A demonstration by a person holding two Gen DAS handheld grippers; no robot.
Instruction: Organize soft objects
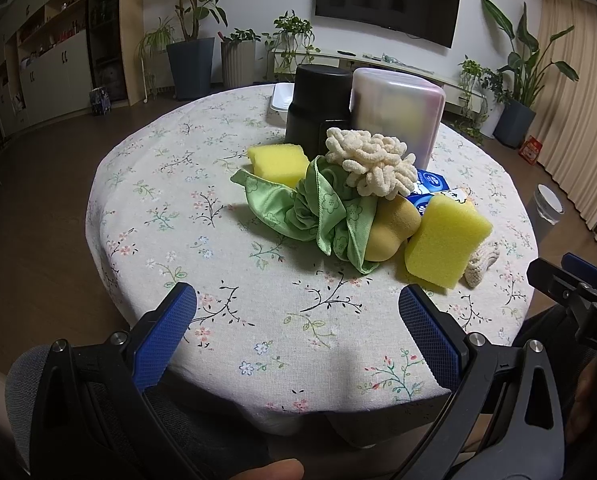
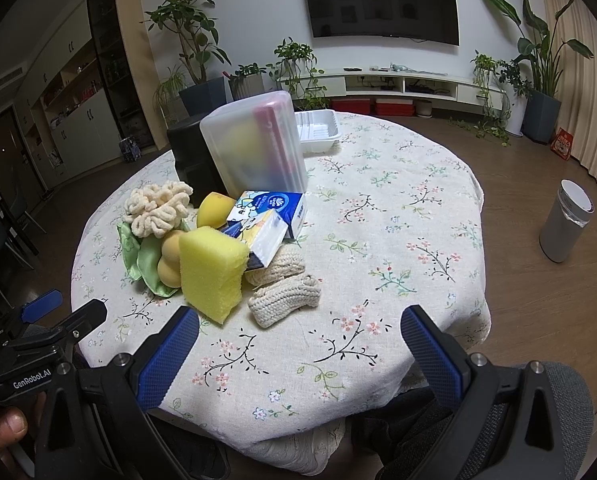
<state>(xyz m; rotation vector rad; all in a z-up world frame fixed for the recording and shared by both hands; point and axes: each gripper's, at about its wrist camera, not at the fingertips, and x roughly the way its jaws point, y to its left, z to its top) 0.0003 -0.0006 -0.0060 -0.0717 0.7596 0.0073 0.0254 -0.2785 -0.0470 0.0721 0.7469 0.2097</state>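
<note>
Yellow sponge (image 2: 214, 272) lies just beyond the right gripper (image 2: 298, 334), jaws apart.

Frosted container (image 2: 254, 144) contents blurred; tissue pack (image 1: 428, 188) mostly hidden behind yellow sponge (image 1: 444, 238)

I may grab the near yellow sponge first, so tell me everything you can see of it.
The near yellow sponge is a thick, porous foam block with pinched sides, bright yellow, looking dry and whole. It stands tilted on one edge on the tablecloth, at the front of the pile. Its back leans on the tissue pack; the tan rounded sponge sits beside it, the knitted cloth at its foot. Neither gripper touches it.
</note>
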